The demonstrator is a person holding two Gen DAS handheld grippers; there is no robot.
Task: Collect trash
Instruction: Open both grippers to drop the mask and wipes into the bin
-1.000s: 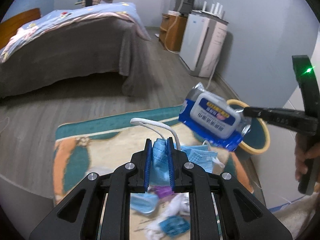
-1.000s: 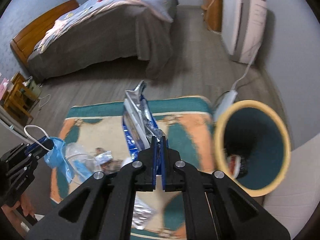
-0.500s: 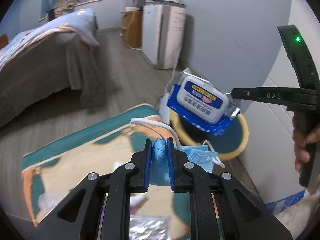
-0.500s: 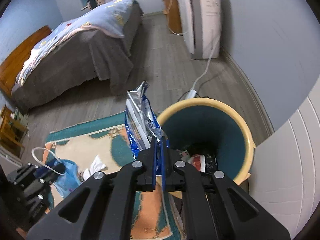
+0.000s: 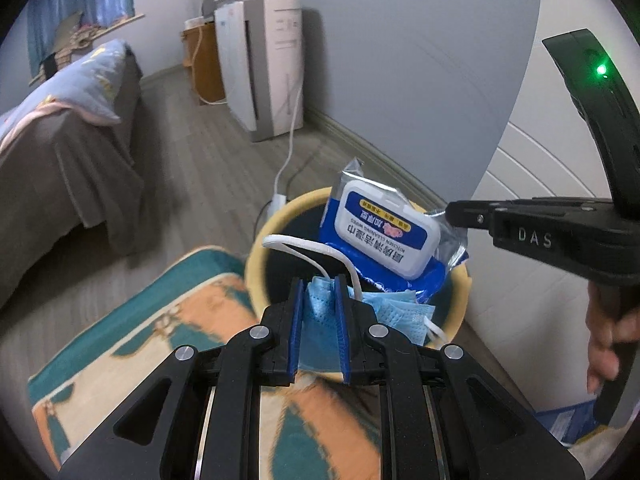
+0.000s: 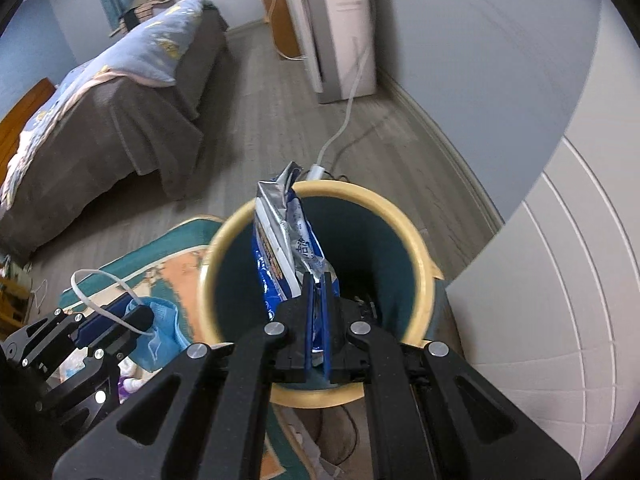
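Note:
My left gripper point(image 5: 318, 286) is shut on a light blue face mask point(image 5: 320, 320) with white ear loops, held at the near rim of the trash bin point(image 5: 256, 256), a teal bucket with a yellow rim. My right gripper point(image 6: 317, 280) is shut on a blue wet-wipes pack point(image 6: 284, 240) and holds it over the bin's mouth point(image 6: 424, 280). The pack point(image 5: 384, 232) and the right gripper point(image 5: 452, 213) show in the left wrist view above the bin. The left gripper point(image 6: 138, 314) with the mask point(image 6: 158, 324) shows left of the bin in the right wrist view. Dark trash lies deep in the bin.
A teal, orange and cream rug point(image 5: 160, 328) lies beside the bin, with small trash bits point(image 6: 128, 380) on it. A bed point(image 6: 100, 120) stands to the left. A white appliance point(image 5: 264, 64) and its cable point(image 6: 340, 132) are behind the bin. A white wall panel point(image 6: 560, 280) is on the right.
Both grippers have moved toward the bin. The wipes pack now hangs over the bin's mouth and the mask is at its near rim. Both stay shut on their items.

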